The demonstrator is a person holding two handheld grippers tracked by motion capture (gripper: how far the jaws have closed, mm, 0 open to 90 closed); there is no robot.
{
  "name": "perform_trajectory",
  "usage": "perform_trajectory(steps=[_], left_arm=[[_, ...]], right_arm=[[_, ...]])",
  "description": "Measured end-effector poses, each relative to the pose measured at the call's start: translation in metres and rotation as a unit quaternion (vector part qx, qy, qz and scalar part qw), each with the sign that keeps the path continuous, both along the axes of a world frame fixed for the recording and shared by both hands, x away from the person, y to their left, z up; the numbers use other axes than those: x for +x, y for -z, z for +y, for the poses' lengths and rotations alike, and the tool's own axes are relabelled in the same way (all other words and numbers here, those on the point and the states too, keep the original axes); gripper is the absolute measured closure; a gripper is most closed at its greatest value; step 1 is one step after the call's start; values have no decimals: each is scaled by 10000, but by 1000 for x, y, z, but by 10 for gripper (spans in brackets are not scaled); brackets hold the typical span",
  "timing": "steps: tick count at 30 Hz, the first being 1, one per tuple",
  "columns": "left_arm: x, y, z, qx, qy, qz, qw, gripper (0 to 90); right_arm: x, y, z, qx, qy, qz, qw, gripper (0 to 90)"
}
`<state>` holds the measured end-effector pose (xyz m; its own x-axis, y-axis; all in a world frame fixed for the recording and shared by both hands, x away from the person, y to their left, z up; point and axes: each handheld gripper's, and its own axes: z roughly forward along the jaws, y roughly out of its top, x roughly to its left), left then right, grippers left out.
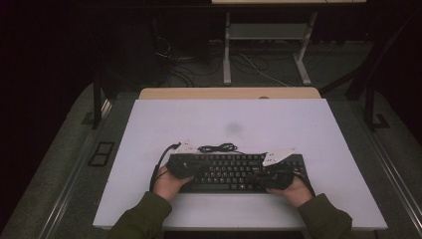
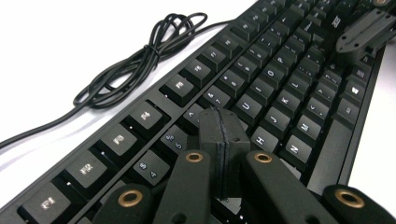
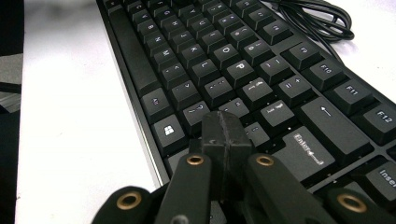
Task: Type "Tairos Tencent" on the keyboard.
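Overhead, the keyboard (image 1: 234,172) lies with its long axis from 9 to 3 o'clock on the white surface (image 1: 239,119), left gripper (image 1: 185,167) over its 9 o'clock end, right gripper (image 1: 272,175) near 3. Left gripper view: fingers (image 2: 223,135) pressed together, empty, keys ahead at 12. Right gripper view: fingers (image 3: 223,133) likewise, above the bottom rows.

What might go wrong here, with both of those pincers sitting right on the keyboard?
Each risk is a guess. The shut left gripper is wider than one key, so pressing may hit neighbours on the keyboard. The shut right gripper sits near the Enter key and may strike it. The coiled cable lies just behind the keyboard and could snag.
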<state>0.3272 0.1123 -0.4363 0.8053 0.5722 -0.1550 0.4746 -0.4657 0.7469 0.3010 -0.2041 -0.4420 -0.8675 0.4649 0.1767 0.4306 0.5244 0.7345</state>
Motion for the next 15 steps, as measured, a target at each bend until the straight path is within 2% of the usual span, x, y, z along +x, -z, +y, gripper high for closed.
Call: perform_trajectory(steps=[1, 8, 15], left_arm=[[0, 0, 0, 62, 26, 11, 10000, 894], [1, 1, 0, 60, 55, 27, 10000, 895], [-1, -2, 1, -28, -3, -7, 10000, 894]], right_arm=[[0, 0, 0, 1, 0, 2, 10000, 894], [0, 0, 0, -2, -2, -3, 10000, 894], [0, 0, 0, 0, -3, -12, 10000, 894]])
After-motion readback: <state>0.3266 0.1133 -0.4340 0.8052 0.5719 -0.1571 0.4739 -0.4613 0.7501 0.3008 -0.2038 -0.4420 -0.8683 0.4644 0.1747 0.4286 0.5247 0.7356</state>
